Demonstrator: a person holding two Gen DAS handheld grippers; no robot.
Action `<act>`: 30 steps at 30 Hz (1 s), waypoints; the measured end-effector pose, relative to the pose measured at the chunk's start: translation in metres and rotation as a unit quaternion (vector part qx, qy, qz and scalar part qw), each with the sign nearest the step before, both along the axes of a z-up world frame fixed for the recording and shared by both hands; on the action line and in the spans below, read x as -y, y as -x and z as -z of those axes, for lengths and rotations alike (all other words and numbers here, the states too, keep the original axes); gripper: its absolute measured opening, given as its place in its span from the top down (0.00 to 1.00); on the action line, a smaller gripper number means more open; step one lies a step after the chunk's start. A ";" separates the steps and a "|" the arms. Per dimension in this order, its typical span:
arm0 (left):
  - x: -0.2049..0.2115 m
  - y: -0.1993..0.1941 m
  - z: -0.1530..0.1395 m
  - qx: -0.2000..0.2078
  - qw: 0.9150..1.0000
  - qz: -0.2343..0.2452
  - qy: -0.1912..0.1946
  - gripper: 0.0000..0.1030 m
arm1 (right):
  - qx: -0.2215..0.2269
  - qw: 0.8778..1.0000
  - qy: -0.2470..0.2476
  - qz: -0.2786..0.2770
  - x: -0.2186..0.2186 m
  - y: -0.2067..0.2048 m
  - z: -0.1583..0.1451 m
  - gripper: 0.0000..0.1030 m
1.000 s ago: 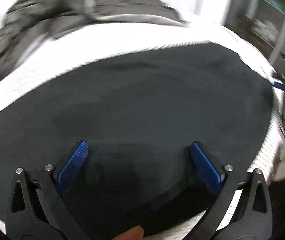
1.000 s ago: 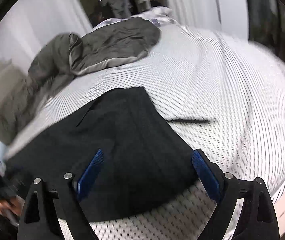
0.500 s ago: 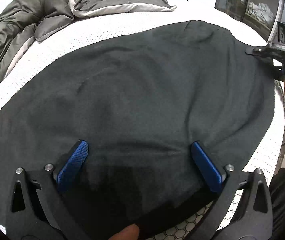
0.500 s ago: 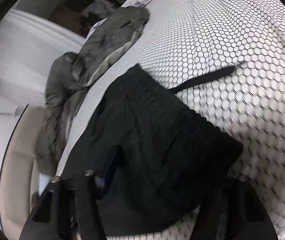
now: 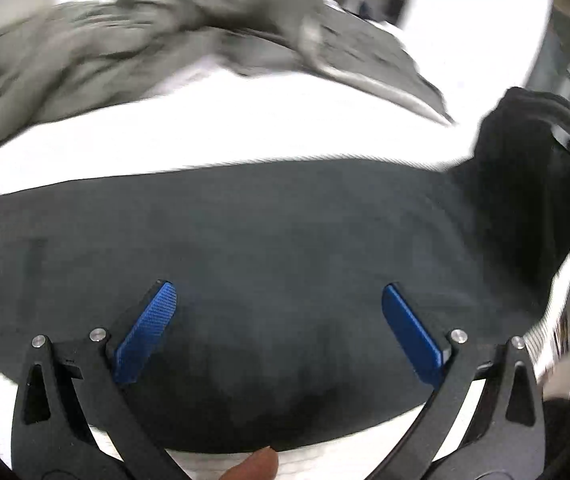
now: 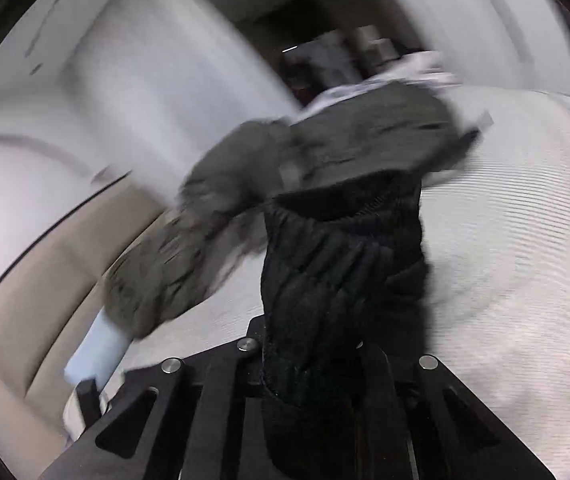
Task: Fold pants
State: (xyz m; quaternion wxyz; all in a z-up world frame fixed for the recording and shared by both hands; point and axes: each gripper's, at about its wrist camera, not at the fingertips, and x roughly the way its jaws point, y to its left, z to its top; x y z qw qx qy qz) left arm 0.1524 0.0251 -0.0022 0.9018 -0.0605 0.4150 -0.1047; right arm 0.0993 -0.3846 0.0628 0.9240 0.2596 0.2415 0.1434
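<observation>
On my left wrist camera the left gripper stands wide open, its two blue pads spread apart over the black pants with nothing between them. I cannot tell whether the pads rest on the cloth or hang just above it. The pants lie spread across the near part of the white mattress cover, running from the left edge of the view to the right. At the far right the cloth rises off the bed in a dark bunch, and part of the right gripper's black frame shows at the edge behind it. A fingertip shows at the bottom edge between the gripper arms.

On my right wrist camera the right gripper is clamped on the pants: the gathered elastic waistband stands up out of the closed jaws in a thick, ribbed fold, and the fabric hides the pads altogether. The view is blurred, so fine detail is lost.

A crumpled grey duvet sits at the far side of the bed, well apart from the pants in the left view; in the right view the same duvet appears behind the lifted waistband. A beige headboard shows at the left of the right view, below a white wall, with the mesh-patterned cover filling the right side.
</observation>
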 end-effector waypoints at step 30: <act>-0.037 0.013 0.024 -0.017 0.993 0.023 -0.115 0.00 | -0.191 0.918 0.284 -0.201 -0.135 -0.002 0.093 0.53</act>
